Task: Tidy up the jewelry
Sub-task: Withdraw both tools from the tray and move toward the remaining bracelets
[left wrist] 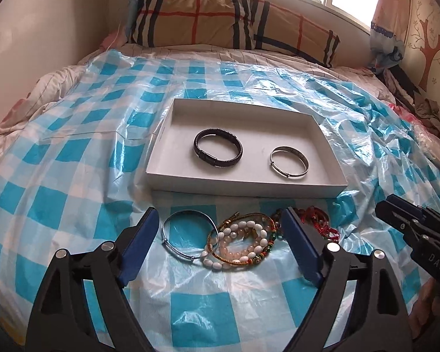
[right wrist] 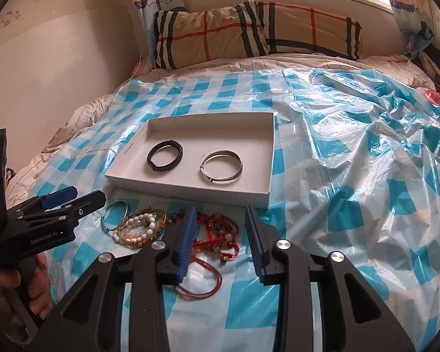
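From the left wrist camera, the left gripper (left wrist: pixel 220 220) hangs over a bed covered by a blue-and-white checked plastic sheet (left wrist: pixel 73 176). Its jaws stand wide apart with nothing pressed between them. Framed in the gap lie a thin silver bangle (left wrist: pixel 187 234) and, touching it on the right, a heap of beaded bracelets (left wrist: pixel 243 246) in white, pink and mixed colours. A red cord bracelet (left wrist: pixel 322 223) shows just past the right finger. Beyond the heap sits a shallow white box (left wrist: pixel 243 186), and inside it a black braided bracelet (left wrist: pixel 218 148) and a silver bangle in the box (left wrist: pixel 289 162) lie side by side, apart from each other. The right gripper (left wrist: pixel 396 211) enters from the right edge; from this angle I cannot tell how far it is open. A plaid pillow (left wrist: pixel 220 20) rests at the head of the bed.

From the right wrist camera, the right gripper (right wrist: pixel 223 214) has its jaws partly apart, gripping nothing. Between and under them lies the red cord bracelet (right wrist: pixel 217 234), with a dark red loop (right wrist: pixel 208 281) trailing nearer the camera. To the left lie the beaded bracelets (right wrist: pixel 140 228) and the thin silver bangle (right wrist: pixel 114 215). The left gripper (right wrist: pixel 73 198), held in a hand (right wrist: pixel 29 287), hovers at the left edge with jaws parted. The white box (right wrist: pixel 190 189) holds the same two pieces.
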### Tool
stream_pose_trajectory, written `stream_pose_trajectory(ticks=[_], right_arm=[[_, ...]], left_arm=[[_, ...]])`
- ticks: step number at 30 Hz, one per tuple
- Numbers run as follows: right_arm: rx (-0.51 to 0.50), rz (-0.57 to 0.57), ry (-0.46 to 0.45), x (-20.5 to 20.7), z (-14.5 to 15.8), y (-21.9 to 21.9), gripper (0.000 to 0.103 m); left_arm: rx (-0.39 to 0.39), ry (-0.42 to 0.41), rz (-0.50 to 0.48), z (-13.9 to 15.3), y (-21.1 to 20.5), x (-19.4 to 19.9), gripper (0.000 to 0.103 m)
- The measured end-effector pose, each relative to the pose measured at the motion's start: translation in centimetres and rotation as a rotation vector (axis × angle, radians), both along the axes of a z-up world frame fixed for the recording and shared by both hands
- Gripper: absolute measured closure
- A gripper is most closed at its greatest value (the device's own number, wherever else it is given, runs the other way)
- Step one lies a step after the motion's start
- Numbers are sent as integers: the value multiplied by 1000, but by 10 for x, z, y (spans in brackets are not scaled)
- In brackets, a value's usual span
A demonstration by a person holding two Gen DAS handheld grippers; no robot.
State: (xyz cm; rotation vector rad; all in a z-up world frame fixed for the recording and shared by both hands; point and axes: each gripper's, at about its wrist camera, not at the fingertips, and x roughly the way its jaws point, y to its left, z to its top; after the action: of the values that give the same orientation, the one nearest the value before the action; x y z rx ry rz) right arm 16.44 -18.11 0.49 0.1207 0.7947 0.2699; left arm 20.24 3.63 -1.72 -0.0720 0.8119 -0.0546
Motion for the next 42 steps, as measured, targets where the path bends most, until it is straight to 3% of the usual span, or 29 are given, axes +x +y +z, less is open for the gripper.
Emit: stream_pose_trajectory(ticks=[25, 33, 42], right_arm=[[4, -5, -7, -56, 20, -8, 59], [4, -7, -12, -61, 22, -9, 57], [-4, -19, 0, -64, 18, -20, 56]], left_arm=[[-8, -40, 0, 37, 2, -45, 14], [-2, -33, 0, 39, 5, -50, 13], [13, 15, 44, 18, 39, -51, 12]])
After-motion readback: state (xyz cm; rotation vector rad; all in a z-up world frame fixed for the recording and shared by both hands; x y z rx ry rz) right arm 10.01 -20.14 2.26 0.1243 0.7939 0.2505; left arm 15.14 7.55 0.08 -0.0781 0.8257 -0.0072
